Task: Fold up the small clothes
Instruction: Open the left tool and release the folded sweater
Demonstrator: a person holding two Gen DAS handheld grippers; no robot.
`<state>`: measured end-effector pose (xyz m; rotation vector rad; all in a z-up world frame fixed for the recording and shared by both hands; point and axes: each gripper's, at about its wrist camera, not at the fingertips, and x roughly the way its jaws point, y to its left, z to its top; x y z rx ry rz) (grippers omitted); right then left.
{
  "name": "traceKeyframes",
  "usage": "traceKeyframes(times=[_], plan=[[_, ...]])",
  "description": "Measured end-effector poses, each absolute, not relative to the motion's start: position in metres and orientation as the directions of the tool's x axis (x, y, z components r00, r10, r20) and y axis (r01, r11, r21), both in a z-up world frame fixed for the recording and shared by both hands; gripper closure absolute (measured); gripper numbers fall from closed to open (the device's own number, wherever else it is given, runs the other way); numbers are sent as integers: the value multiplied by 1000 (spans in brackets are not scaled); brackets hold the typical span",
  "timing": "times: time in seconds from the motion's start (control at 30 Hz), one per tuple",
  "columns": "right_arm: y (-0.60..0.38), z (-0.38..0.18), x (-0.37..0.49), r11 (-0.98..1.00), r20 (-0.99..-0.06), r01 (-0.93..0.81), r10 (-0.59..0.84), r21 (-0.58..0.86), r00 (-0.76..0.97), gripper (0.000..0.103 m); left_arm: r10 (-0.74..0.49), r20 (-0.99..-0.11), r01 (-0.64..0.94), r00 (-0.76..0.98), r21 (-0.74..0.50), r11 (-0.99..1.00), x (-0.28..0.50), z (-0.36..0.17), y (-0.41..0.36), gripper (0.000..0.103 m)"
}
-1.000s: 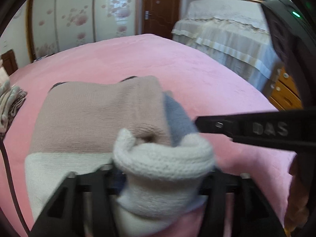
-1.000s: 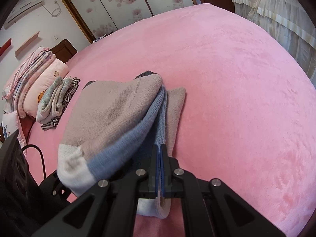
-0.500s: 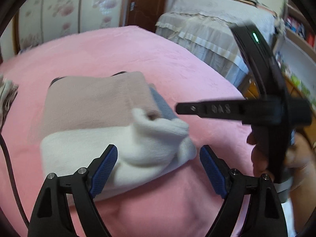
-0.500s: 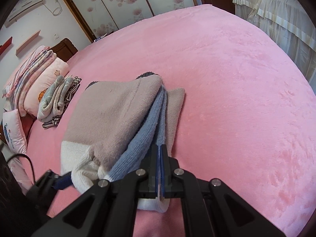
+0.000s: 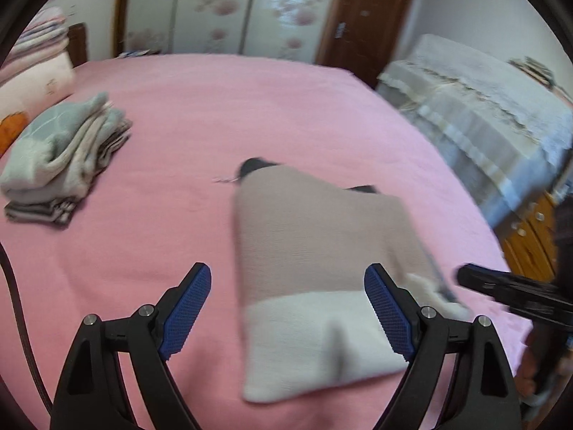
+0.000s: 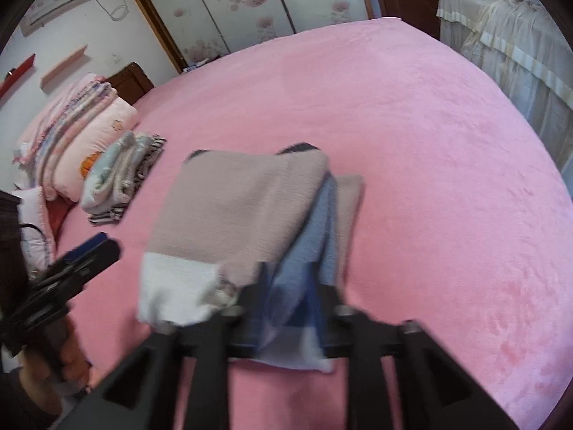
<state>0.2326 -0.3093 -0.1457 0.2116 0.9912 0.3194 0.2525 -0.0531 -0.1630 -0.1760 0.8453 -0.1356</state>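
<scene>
The folded sweater (image 5: 322, 272) is seen flat on the pink bed (image 5: 222, 114), long axis running away from the wide-open, empty left gripper (image 5: 286, 304); the nearer right gripper (image 6: 290, 297), jaws just opening, apparently straddles its blurred blue edge.

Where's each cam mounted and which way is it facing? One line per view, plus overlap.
Left wrist: on the left claw, angled down across the pink bed toward the wardrobe and door; its own two blue-padded fingers stand wide apart, nothing between them.
Right wrist: on the right claw, angled down the bed toward the wardrobe; its fingers are blurred, having just been opening, the sweater's blue fold still between them.
Shared: folded knit sweater, stack of folded clothes, pillows, and each shows the other claw.
</scene>
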Motion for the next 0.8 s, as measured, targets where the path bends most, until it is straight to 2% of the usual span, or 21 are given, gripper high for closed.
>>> traceKeyframes(times=[0.17, 0.3, 0.37, 0.43, 0.5, 0.57, 0.63, 0.8], plan=[[-286, -144, 235, 915, -786, -238, 403, 327, 469, 57, -145, -786, 2, 601, -179, 984, 267, -196, -44, 16], [-267, -155, 234, 930, -838, -279, 343, 239, 424, 57, -147, -795, 0, 588, -182, 983, 268, -209, -43, 16], [-263, -164, 227, 944, -865, -290, 275, 159, 420, 77, -148, -792, 6, 592, -179, 984, 268, -211, -44, 16], [-265, -171, 218, 951, -878, -290, 230, 110, 420, 87, -150, -791, 17, 593, -174, 985, 269, -213, -44, 15], [-272, -179, 211, 952, -879, -280, 239, 128, 412, 96, -151, -793, 26, 590, -168, 985, 268, -214, -46, 12], [-284, -185, 204, 959, -872, -237, 244, 152, 425, 96, -155, -792, 37, 591, -165, 986, 266, -217, -46, 11], [-296, -197, 201, 960, -866, -192, 267, 202, 422, 96, -150, -794, 47, 589, -152, 987, 264, -224, -46, 4], [-300, -219, 195, 958, -858, -140, 288, 252, 426, 96, -173, -791, 56, 587, -174, 983, 261, -241, -38, 4]])
